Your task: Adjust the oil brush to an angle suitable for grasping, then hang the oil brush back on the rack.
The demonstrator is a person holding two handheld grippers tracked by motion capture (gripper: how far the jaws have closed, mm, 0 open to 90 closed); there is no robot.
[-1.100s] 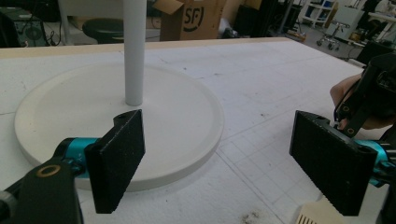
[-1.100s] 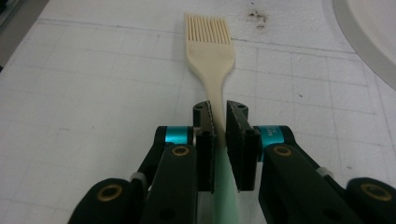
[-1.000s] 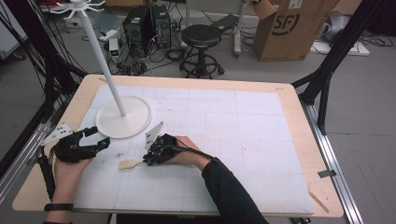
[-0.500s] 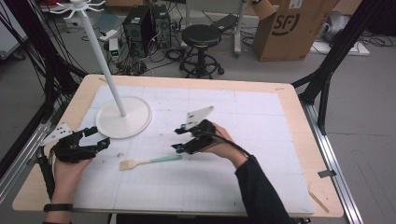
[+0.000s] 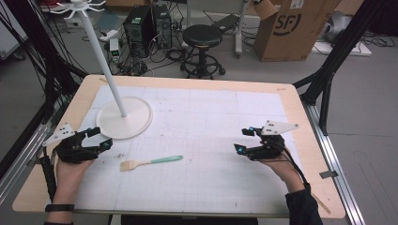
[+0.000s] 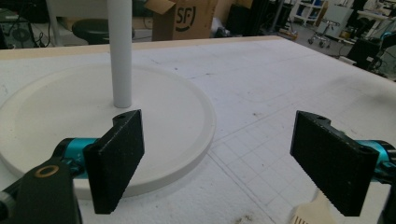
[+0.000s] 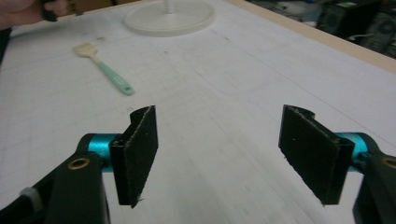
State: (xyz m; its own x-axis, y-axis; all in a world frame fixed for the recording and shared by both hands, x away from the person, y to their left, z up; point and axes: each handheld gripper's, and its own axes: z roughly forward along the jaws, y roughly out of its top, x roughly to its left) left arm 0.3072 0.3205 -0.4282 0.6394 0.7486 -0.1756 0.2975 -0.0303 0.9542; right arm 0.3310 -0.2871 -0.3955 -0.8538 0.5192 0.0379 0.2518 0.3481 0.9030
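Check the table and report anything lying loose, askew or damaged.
Nothing looks damaged or spilled. The brush lies flat on the mat, slightly slanted, apart from both grippers. The white stand sits upright on its round base. The mat has a few dark specks.

The brush (image 5: 150, 162) looks like plastic at its mint-green handle, smooth and slightly glossy, with pale bristles at the other end. The stand (image 5: 124, 117) is white, matt and smooth, plastic by the look of it. The table (image 5: 187, 80) shows a light wooden rim around a matt white gridded sheet, speckled with dark marks. The pads (image 7: 140, 154) of the right gripper (image 7: 224, 156) are black, rough and grainy, on shiny teal metal mounts.
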